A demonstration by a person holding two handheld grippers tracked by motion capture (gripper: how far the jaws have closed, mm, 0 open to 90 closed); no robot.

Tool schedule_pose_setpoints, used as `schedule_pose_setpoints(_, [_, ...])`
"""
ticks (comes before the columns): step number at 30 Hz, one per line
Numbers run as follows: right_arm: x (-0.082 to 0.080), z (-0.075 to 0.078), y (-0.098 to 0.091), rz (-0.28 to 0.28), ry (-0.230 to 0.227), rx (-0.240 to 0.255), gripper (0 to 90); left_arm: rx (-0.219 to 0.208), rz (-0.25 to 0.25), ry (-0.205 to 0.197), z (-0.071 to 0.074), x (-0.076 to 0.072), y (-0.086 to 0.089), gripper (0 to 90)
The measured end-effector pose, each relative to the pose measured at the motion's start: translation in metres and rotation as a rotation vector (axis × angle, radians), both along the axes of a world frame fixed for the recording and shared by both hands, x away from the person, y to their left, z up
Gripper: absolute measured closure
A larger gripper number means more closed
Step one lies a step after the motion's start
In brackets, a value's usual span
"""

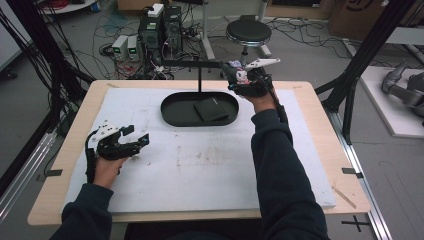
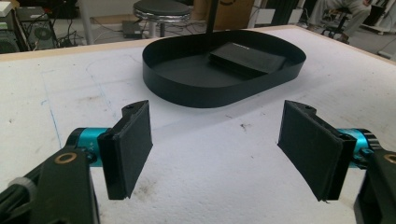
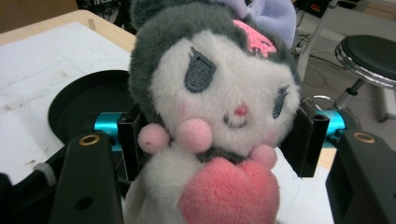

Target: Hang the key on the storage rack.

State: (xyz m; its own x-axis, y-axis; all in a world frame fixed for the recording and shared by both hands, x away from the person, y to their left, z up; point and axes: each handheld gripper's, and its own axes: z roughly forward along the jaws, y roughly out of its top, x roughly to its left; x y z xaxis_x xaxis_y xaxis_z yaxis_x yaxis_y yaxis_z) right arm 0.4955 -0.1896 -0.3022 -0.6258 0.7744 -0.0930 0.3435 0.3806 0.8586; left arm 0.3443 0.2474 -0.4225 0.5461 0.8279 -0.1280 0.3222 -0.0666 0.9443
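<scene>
My right gripper (image 1: 236, 79) is raised over the far right end of a black oval tray (image 1: 172, 116) and is shut on a plush toy (image 1: 240, 75). In the right gripper view the plush toy (image 3: 219, 98) has a white face, a dark grey hood, a lilac bow and a pink heart, and the jaws of the right gripper (image 3: 217, 135) press on its sides. A flat black pouch (image 1: 210, 109) lies in the tray. My left gripper (image 1: 142, 139) rests low over the white mat at the left. In its own view the left gripper (image 2: 215, 128) stands open, nothing between its pads (image 2: 133, 144).
A black post with a crossbar (image 1: 200, 75) rises behind the tray. The tray wall (image 2: 187, 93) and pouch (image 2: 247, 58) lie ahead of the left gripper. The white mat (image 1: 200, 170) covers the wooden table. A stool (image 1: 248, 32) and cabled computer boxes (image 1: 160, 27) stand beyond the far edge.
</scene>
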Motion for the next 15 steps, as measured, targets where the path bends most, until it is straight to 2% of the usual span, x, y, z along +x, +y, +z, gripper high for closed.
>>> schedule_pose_setpoints(3, [0.006, 0.003, 0.005, -0.005, -0.014, -0.002, 36.9, -0.002, 0.001, 0.002, 0.0, 0.0, 0.001, 25.5])
schedule_pose_setpoints(6, [0.013, 0.005, 0.009, -0.054, -0.03, -0.017, 36.9, -0.003, 0.001, 0.001, 0.0, 0.0, 0.001, 25.5])
schedule_pose_setpoints(8, [0.018, 0.006, 0.009, -0.08, -0.024, -0.022, 36.9, -0.003, -0.001, 0.003, 0.0, 0.0, 0.001, 25.5])
schedule_pose_setpoints(10, [0.022, 0.006, 0.007, -0.116, -0.03, -0.051, 36.9, -0.004, -0.002, 0.004, 0.0, 0.0, 0.001, 25.5])
schedule_pose_setpoints(12, [0.025, 0.004, 0.004, -0.159, -0.015, -0.105, 36.9, -0.002, -0.002, 0.004, 0.0, 0.0, 0.001, 25.5])
schedule_pose_setpoints(15, [0.027, -0.005, 0.0, -0.226, 0.052, -0.184, 37.0, -0.001, 0.001, 0.003, 0.0, 0.0, 0.001, 25.5])
